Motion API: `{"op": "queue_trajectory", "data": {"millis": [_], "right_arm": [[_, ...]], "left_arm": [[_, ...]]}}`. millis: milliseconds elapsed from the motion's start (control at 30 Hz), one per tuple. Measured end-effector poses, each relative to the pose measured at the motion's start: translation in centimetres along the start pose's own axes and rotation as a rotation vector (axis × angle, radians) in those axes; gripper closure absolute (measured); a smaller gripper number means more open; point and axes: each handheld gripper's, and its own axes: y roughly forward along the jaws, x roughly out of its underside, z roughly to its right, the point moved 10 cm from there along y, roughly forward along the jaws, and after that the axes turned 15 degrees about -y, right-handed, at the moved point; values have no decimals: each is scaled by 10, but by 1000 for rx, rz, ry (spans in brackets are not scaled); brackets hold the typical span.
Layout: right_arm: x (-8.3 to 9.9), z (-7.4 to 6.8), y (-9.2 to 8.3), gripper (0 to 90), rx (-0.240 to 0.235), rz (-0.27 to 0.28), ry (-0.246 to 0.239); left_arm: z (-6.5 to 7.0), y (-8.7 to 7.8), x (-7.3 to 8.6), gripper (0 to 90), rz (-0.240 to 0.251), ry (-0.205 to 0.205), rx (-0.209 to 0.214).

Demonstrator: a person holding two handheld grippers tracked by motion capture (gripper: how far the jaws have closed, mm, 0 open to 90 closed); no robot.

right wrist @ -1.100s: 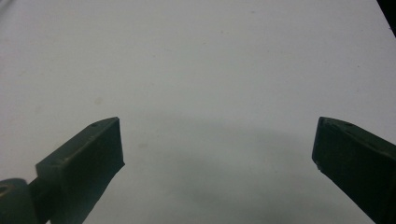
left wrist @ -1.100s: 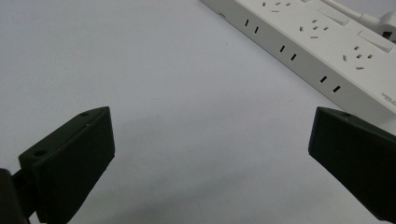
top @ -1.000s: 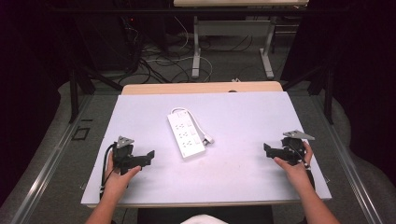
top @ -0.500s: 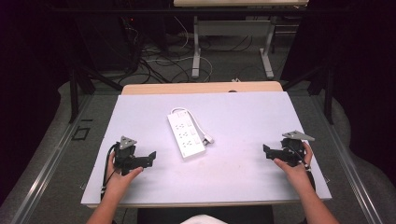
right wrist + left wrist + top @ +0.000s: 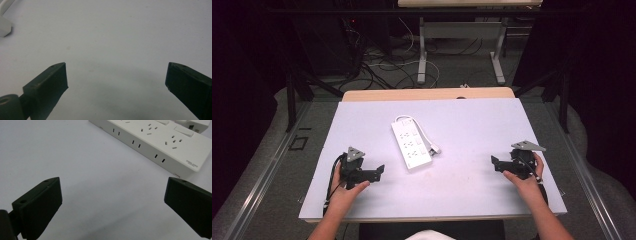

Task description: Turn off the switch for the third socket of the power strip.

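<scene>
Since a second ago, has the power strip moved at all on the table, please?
No. The power strip lies at the same angle and the same spot relative to the table's wooden far edge.

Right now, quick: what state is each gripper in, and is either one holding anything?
Left gripper: open, holding nothing, beside the white power strip.
Right gripper: open, holding nothing, over bare table.
</scene>
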Motion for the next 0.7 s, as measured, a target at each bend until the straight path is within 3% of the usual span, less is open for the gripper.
{"op": "queue_trajectory", "data": {"millis": [33,167,300,700], "right_arm": [[0,0,0,36,3,-3,-2],[0,-3,0,38,-6,0,1],[0,-4,0,44,-8,2,-1],[0,-8,0,59,-19,1,-12]], "left_arm": [[3,1,0,18,12,-15,7],[8,1,0,39,7,-8,12],[14,1,1,68,-4,30,10],[31,4,4,130,-13,46,54]]}}
